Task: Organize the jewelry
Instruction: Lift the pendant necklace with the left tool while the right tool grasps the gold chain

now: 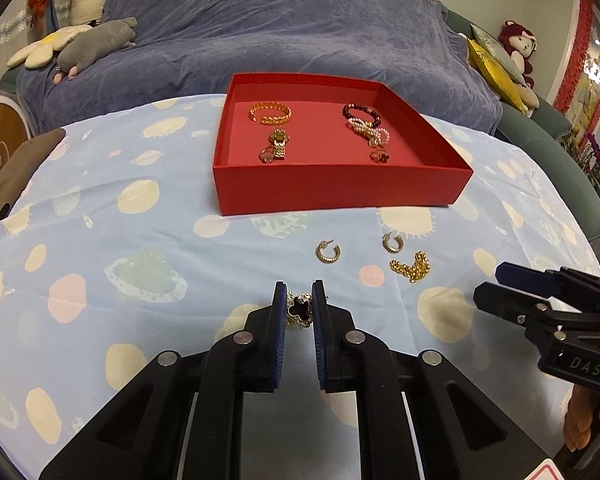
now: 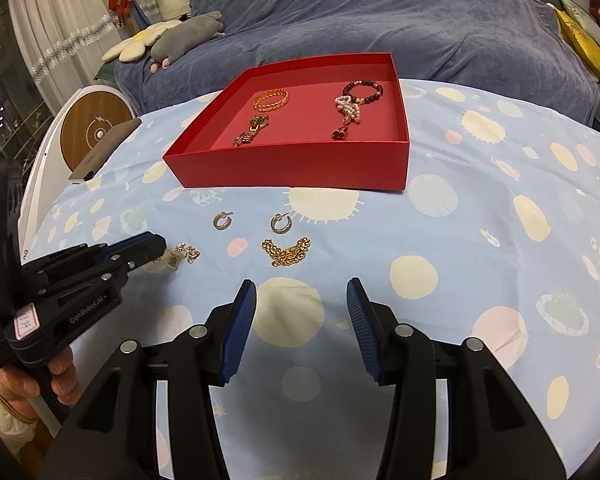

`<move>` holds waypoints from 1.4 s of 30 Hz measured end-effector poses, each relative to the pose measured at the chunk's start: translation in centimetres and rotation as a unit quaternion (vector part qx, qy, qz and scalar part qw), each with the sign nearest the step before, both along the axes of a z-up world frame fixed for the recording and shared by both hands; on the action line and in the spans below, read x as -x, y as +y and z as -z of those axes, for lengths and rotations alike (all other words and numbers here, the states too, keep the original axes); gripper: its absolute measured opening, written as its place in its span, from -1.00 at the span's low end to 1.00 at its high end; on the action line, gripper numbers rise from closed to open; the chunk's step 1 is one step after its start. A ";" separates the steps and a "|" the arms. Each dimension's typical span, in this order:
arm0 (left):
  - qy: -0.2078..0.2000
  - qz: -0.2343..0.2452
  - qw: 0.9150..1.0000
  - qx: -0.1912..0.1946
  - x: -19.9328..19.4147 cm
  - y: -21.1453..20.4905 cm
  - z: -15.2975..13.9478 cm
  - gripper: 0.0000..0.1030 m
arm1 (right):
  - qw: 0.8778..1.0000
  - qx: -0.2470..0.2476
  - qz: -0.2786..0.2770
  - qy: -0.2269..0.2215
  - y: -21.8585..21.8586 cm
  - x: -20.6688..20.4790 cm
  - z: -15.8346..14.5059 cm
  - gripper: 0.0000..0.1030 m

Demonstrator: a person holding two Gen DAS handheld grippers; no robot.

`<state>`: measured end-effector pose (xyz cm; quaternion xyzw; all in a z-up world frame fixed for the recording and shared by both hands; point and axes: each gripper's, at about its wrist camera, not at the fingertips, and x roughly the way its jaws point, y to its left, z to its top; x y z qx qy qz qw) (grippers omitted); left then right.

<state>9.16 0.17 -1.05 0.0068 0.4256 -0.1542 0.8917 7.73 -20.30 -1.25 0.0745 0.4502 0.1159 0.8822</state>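
Observation:
A red box on the table holds a gold bangle, a gold watch-like piece, a dark bead bracelet, a pearl bracelet and a clover ring. On the cloth lie two hoop earrings and a gold chain. My left gripper is closed on a black clover necklace with its gold chain. My right gripper is open and empty, near the gold chain.
The table wears a light blue spotted cloth. A brown case lies at the left edge beside a round white device. A blue-covered sofa with plush toys stands behind.

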 end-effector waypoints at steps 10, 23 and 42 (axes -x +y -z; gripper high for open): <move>-0.023 -0.031 0.999 0.034 -0.4 3.1 -2.9 -0.81 | 1.000 0.009 -0.009 0.008 1.8 -1.9 1.2 -0.12; -0.035 -0.053 0.996 0.055 -0.2 5.7 -4.5 -0.81 | 0.998 0.063 -0.017 -0.001 4.0 -4.2 3.0 -0.48; -0.073 -0.047 0.993 0.079 -0.7 4.7 -8.1 -0.81 | 0.998 0.019 -0.011 -0.056 1.9 -2.7 -3.1 -0.94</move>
